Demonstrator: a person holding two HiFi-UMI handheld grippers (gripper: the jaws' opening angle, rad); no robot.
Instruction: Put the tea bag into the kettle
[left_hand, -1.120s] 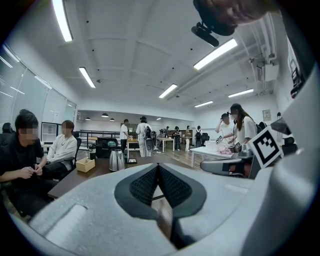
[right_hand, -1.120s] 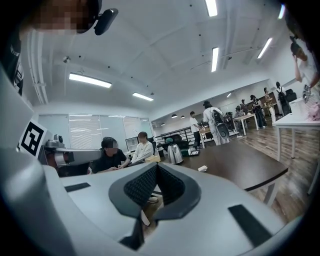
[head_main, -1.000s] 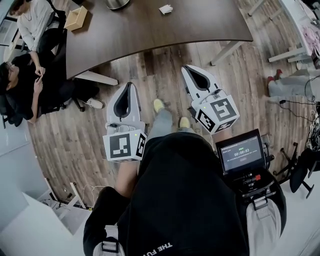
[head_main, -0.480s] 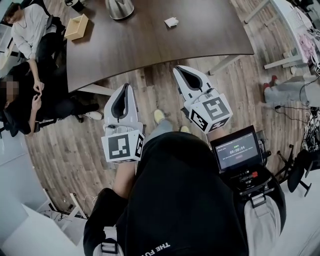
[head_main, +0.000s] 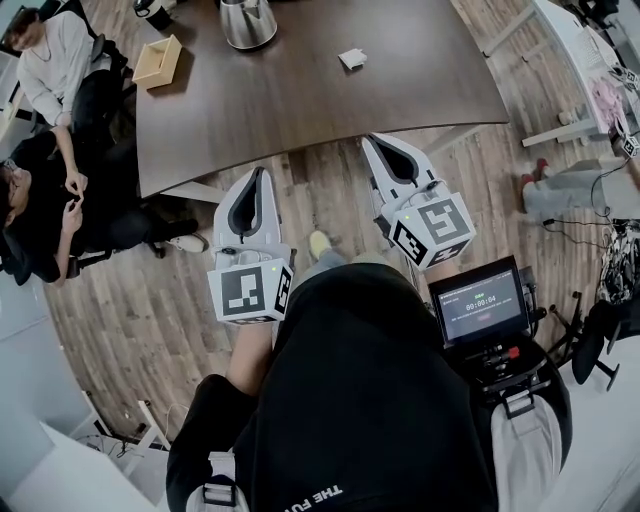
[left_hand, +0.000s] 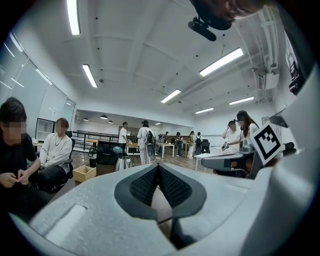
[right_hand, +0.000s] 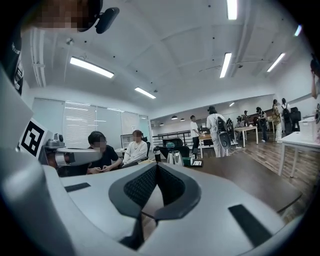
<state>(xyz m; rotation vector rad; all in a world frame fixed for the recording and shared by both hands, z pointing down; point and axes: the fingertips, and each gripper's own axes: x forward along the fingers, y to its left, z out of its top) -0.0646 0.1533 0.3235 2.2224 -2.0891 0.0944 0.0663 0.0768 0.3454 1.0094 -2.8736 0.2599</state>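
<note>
Entry: approach to the table (head_main: 320, 100), pickup not yet begun. Tea bag (head_main: 351, 59): small white packet, lying flat on the dark tabletop toward its right part, untouched and well apart from both tools. Kettle (head_main: 247, 22): metal, standing at the far side of the table, left of the tea bag and apart from it; lid state not legible. Left gripper (head_main: 259, 176): jaws pressed together with nothing between them, over the floor just short of the near table edge. Right gripper (head_main: 373, 142): jaws likewise closed tight and empty, tip near that same edge. Change against a second ago: kettle and tea bag sit lower in the head view, and the kettle shows whole where only its base showed; the wearer draws nearer the table. Judgement: reach phase. The tea bag looks out of reach for now, and a gripper must open before any pickup.
</note>
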